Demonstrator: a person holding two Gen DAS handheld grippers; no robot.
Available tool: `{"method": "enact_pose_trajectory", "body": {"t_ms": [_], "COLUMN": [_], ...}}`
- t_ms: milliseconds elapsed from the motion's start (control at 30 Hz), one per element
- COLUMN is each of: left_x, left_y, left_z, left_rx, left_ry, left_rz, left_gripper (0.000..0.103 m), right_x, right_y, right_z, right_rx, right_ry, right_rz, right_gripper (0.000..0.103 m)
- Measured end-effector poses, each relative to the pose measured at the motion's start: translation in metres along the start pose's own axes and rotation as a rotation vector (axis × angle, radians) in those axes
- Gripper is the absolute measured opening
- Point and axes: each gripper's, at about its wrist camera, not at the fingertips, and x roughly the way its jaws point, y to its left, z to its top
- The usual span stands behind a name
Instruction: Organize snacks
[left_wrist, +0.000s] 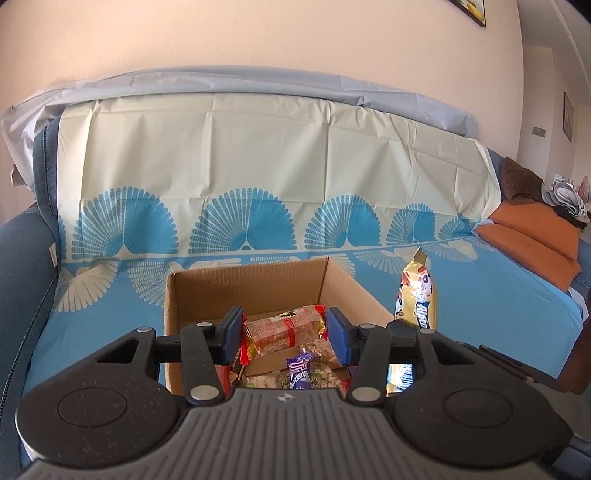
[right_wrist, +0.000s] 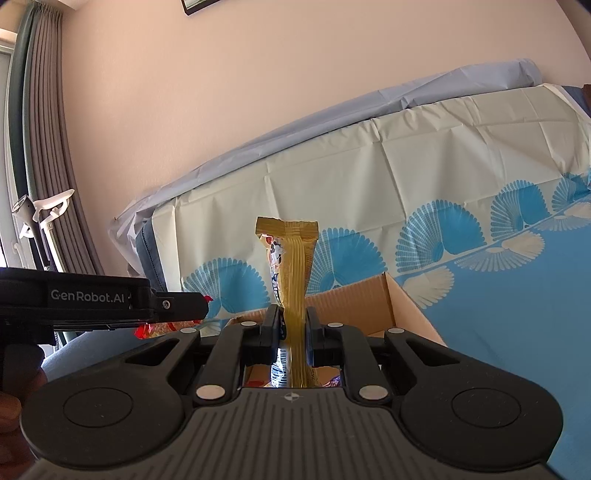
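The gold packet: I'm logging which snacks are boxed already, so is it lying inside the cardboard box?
No, the gold packet stands upright, clamped in the right gripper above the cardboard box.

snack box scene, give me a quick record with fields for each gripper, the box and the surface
left gripper: shut on red-banded snack pack, over the box
right gripper: shut on gold snack packet, held upright
cardboard box: open, several wrapped snacks inside
surface: blue fan-patterned cover over a sofa
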Motion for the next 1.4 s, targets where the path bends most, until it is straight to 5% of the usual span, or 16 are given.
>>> {"method": "enact_pose_trajectory", "body": {"t_ms": [333,367,400,467,767,867,1167,1400], "left_x": [0.001,0.000,-0.001,-0.004,-0.033,-0.046,-0.084,-0.086], "left_y": [0.003,0.005,0.006,0.009,0.019,0.023,0.022,0.029], "left_z": [0.002,0.002,0.002,0.001,-0.004,-0.009,-0.055,-0.088], "left_rx": [-0.023,-0.030,-0.036,-0.041,-0.071,-0.090,-0.066,-0.070], "left_ry": [0.018,0.019,0.018,0.013,-0.011,-0.013,0.009,0.122], "left_rz": [-0.031,-0.033,-0.035,-0.031,-0.002,0.007,0.042,0.089], "left_gripper": [0.059,0.062,0.063,0.069,0.090,0.098,0.098,0.098], "right_x": [0.004,0.006,0.007,0.005,0.002,0.003,-0.008,-0.034], "right_y": [0.001,0.002,0.002,0.003,0.004,0.005,0.020,0.019], "right_z": [0.001,0.000,0.000,0.000,-0.001,-0.001,-0.002,-0.001], "right_rx": [0.000,-0.001,0.000,-0.005,-0.015,-0.018,-0.083,-0.080], "right_ry": [0.018,0.028,0.032,0.018,0.036,0.064,0.154,0.234], "right_rz": [-0.010,-0.016,-0.025,-0.039,-0.089,-0.113,-0.236,-0.328], "right_gripper": [0.017,0.024,0.045,0.061,0.102,0.102,0.102,0.102]}}
